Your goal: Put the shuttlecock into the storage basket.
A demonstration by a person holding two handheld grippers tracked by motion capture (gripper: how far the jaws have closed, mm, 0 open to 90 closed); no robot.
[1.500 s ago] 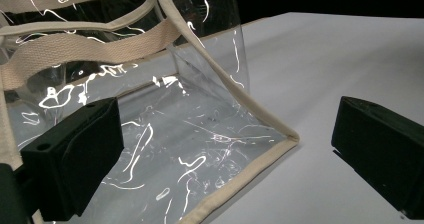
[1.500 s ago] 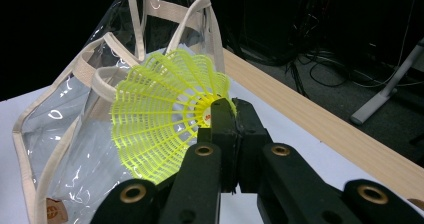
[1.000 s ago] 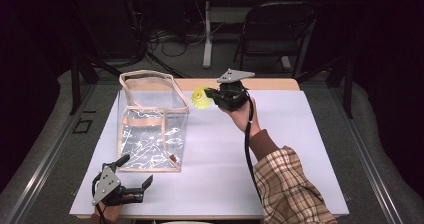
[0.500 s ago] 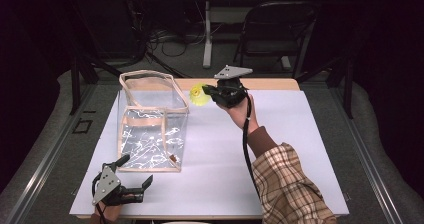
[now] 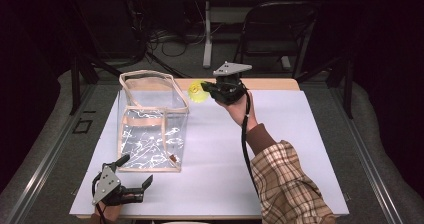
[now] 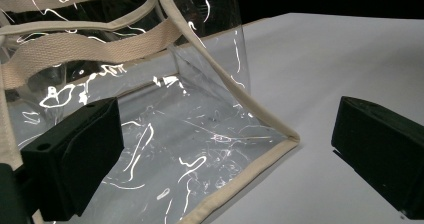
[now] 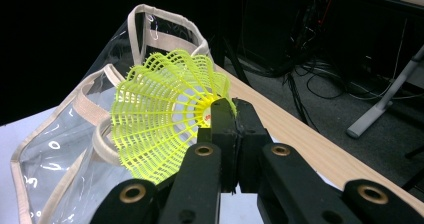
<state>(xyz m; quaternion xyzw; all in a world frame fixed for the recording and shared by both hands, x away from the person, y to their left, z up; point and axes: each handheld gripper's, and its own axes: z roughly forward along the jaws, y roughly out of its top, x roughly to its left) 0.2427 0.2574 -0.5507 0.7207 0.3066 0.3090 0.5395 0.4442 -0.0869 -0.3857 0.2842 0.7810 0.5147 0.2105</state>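
At the lower left of the high view, the left claw (image 5: 131, 176) rests open on the counter (image 5: 300, 134) beside the clear bag (image 5: 150, 119) — farther up, near centre, the right claw (image 5: 206, 90) pinches the yellow shuttlecock (image 5: 196, 92) by the bag's rim.

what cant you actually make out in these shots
- Shuttlecock cork tip: right gripper view, hidden between the shut jaws of the right gripper.
- Clear bag top opening: left gripper view, cut off by the upper edge.
- Left hand: high view, cut off by the bottom edge below the left gripper.
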